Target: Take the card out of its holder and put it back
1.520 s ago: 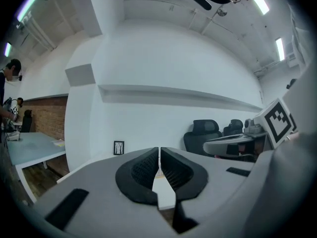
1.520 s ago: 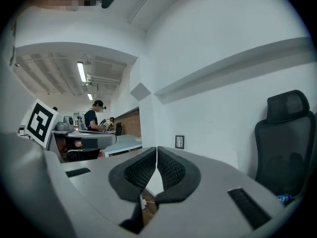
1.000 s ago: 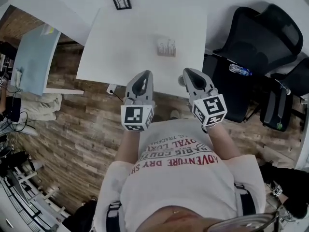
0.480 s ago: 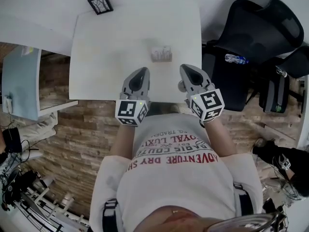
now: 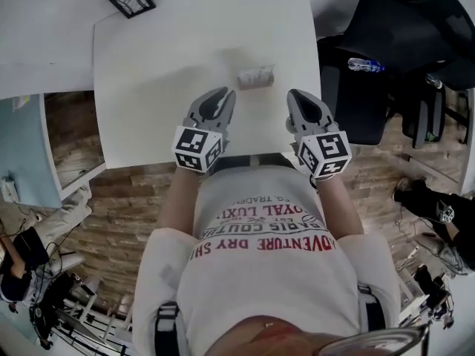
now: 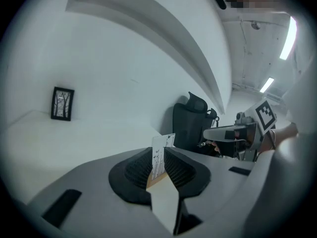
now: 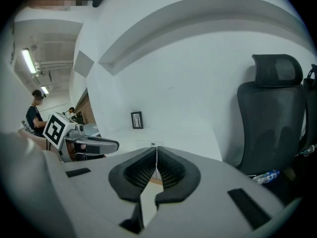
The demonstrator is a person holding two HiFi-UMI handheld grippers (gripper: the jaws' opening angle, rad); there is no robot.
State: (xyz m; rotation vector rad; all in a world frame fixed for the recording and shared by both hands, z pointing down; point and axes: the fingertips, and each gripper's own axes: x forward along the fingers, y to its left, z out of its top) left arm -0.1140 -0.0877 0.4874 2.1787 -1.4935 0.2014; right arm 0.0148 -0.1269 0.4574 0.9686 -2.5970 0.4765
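Closing on the card (image 5: 257, 73), which stands in its holder (image 6: 155, 180) on the counter (image 5: 148, 87) nearer the right edge, both grippers have come forward over the near edge since a second ago. The left gripper (image 5: 220, 96) has just been opening its jaws to a narrow slit, with nothing between them and the card beyond. The right gripper (image 5: 298, 99) has its jaws pressed together, empty. The card looks untouched, so pulling it out seems about to begin
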